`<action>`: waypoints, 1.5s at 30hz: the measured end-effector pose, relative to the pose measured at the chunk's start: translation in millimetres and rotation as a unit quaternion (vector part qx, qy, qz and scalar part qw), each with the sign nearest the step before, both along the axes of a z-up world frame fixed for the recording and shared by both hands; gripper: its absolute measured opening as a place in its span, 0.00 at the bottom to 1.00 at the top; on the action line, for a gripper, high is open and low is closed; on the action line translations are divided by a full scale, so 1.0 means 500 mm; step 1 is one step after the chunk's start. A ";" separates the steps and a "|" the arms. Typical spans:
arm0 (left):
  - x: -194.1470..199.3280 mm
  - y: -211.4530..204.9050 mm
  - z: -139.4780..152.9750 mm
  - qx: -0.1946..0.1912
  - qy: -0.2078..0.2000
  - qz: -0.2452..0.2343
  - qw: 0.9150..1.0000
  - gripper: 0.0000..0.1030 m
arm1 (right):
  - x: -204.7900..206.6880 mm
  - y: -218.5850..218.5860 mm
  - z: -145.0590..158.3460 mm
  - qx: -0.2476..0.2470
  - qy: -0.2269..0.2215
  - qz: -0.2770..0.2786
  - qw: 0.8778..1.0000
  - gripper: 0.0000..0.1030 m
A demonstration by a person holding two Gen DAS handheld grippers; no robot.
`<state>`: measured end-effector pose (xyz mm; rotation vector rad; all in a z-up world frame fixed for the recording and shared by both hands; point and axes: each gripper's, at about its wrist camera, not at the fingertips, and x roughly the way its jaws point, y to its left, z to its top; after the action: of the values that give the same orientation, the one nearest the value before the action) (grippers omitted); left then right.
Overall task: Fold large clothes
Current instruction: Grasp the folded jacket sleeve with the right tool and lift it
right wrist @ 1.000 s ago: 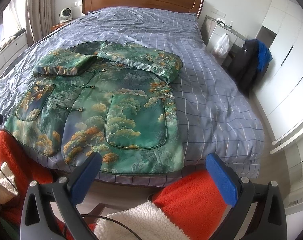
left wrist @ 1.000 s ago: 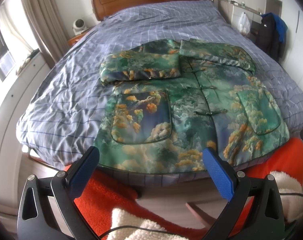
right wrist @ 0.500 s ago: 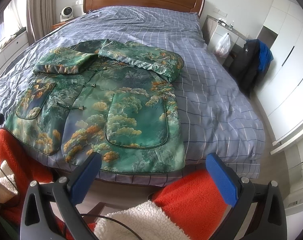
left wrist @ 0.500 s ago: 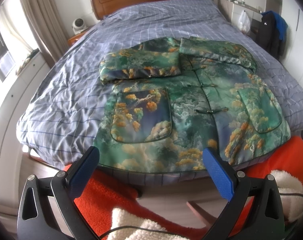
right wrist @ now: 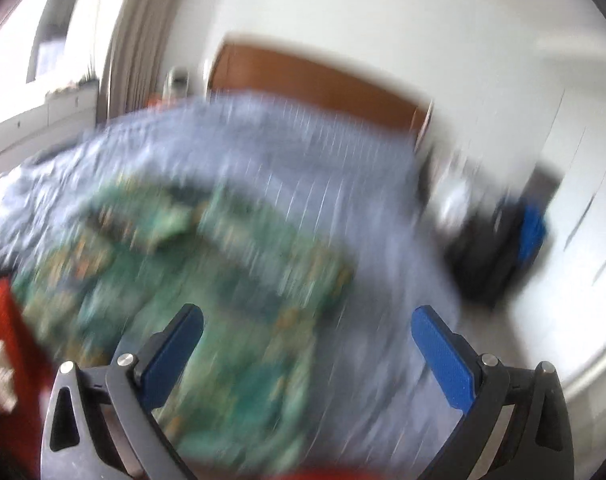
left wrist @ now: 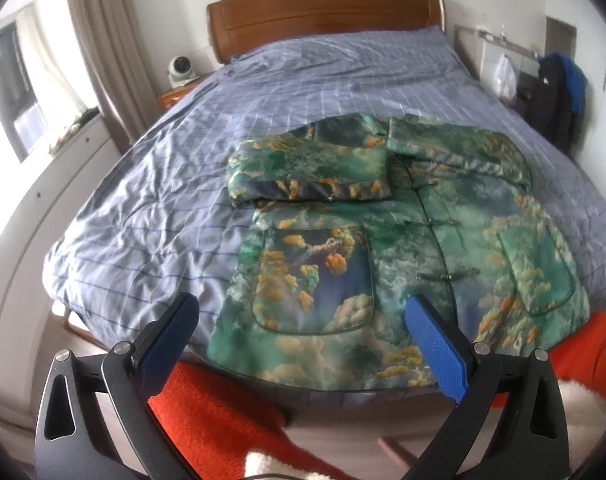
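**Operator:** Jaws status, left unit first?

**Technician:** Both sets stand spread wide with nothing between them. The left gripper (left wrist: 299, 336) hovers over the near hem of the green quilted jacket with orange cloud print (left wrist: 383, 248), not touching it. The right gripper (right wrist: 309, 340) is equally spread and empty.

**Operator:** Location of the garment?

**Technician:** It lies front-up on the bed with the blue-grey checked cover (left wrist: 151, 208), hem at the foot edge, collar toward the brown wooden headboard (left wrist: 323, 12). Both sleeves are folded in across the chest: the left sleeve (left wrist: 307, 172) forms a flat bundle, the right sleeve (left wrist: 459, 152) lies diagonally.

**Operator:** What changed against the earlier frames?

**Technician:** Left view: the camera has advanced and shifted left, so the jacket sits nearer and the left patch pocket (left wrist: 315, 276) lies just beyond the jaws. Right view: previously sharp and steady, now heavily motion-blurred and tilted up; the jacket (right wrist: 183, 272) reads only as a green smear, detail cannot be resolved. The jacket itself appears unmoved.

**Operator:** Meaning for the task?

**Technician:** Judged: the sleeve stage is complete, and both units are closing in for the body fold. The hem corners are the probable grasp points. No grasp is made yet.
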<state>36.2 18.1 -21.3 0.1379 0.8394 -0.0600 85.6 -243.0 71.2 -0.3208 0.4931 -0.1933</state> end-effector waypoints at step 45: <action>0.017 -0.085 -0.063 0.042 0.075 -0.019 0.996 1.00 | -0.086 -0.766 -0.523 0.529 -0.064 -0.294 0.793 0.42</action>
<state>44.9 -24.3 -53.0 0.2306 0.9893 -0.0713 42.8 -625.9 -190.2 0.9687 0.4845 -0.5048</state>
